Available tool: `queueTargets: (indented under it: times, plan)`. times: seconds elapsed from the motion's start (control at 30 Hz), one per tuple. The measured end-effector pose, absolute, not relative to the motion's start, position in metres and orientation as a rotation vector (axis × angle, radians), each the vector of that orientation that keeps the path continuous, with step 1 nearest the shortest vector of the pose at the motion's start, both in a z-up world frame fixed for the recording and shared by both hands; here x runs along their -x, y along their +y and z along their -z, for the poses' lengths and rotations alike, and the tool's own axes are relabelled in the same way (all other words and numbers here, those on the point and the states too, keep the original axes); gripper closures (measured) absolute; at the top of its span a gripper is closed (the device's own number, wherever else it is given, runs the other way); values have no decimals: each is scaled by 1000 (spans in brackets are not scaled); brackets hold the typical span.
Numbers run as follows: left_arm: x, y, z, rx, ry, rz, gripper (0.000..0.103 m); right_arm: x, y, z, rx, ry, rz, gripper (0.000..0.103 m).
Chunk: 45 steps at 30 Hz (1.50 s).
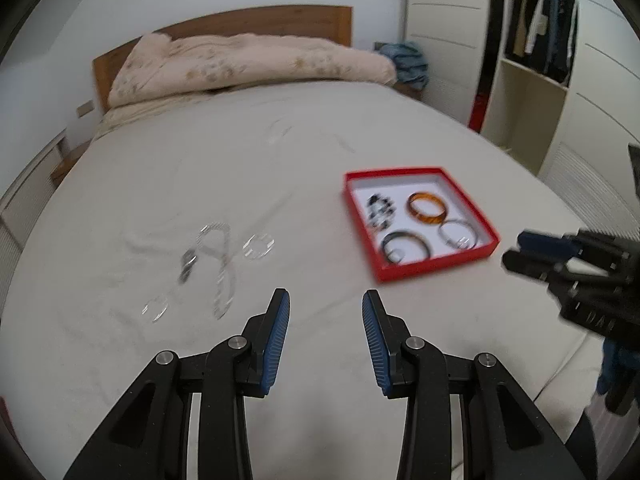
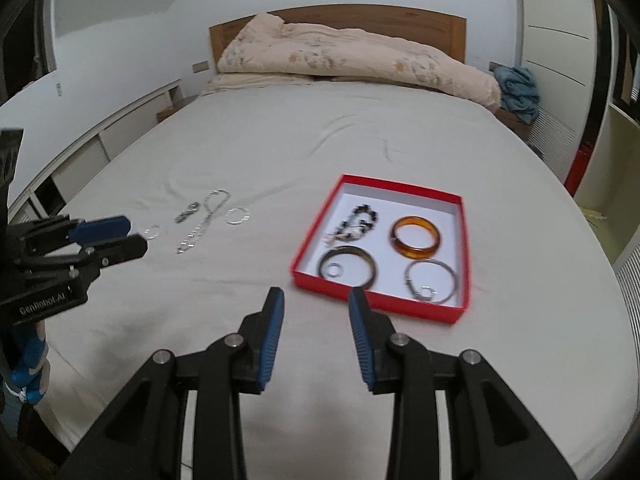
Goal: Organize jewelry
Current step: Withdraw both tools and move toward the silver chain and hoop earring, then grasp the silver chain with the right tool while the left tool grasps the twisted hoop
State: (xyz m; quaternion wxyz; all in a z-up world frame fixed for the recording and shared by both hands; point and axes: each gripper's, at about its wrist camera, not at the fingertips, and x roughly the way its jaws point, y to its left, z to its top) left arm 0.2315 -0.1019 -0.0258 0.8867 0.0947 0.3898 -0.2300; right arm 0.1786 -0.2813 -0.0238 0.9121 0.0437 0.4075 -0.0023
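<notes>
A wide bed (image 2: 360,152) with a pale sheet carries the jewelry. A shallow red box (image 2: 460,312) with a white floor sits toward the right, holding an amber bangle (image 2: 416,240), a dark bangle (image 2: 348,266), a thin silver bangle (image 2: 430,282) and a beaded bracelet (image 2: 358,222), each lying flat and apart from the others.

Loose on the sheet to the left lie a silver chain (image 1: 222,264), a small dark clasp piece (image 1: 188,264) just beside it, and two clear rings (image 1: 259,246) (image 1: 156,308), one on either side of the chain.

The left tool (image 1: 325,316) hovers above the sheet near the chain with its jaws spread and nothing between them. The right tool (image 2: 316,312) hangs just short of the box's near wall, jaws likewise apart and empty.

The chain looks light and limp; it would likely sag and slither, so a pinch near its middle or at a bunched loop seems safest. The clear rings look small, stiff and slick, and lie flush on soft fabric, so the pads may need to press into the sheet to catch a rim. The bangles appear rigid and easy to grip across the band.

There is plenty of bare sheet around the loose pieces. The box's low wall is the one edge to lift over, and its free floor lies mostly in the far corner.
</notes>
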Motion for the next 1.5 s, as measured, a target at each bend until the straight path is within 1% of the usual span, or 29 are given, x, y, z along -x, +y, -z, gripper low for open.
queueTargets:
  times: [0.23, 0.4, 0.57, 0.9, 1.33, 1.43, 1.5]
  plan:
    - [-222, -26, 55, -131, 868, 361, 53, -195, -242, 32, -76, 856, -70, 71]
    - [-239, 30, 83, -56, 926, 263, 52, -216, -212, 50, -66, 890, -129, 71]
    - [-269, 57, 102, -5, 945, 195, 49, -242, -186, 76, -69, 930, -183, 71]
    - [-331, 59, 134, 14, 947, 183, 45, -297, -155, 119, -86, 969, -248, 71]
    - [-383, 61, 168, 6, 959, 185, 45, -355, -138, 158, -152, 983, -297, 71]
    - [-388, 63, 170, 7, 955, 201, 47, -374, -132, 165, -165, 976, -298, 71]
    - [-390, 65, 170, 10, 952, 210, 51, -383, -129, 169, -172, 972, -301, 71]
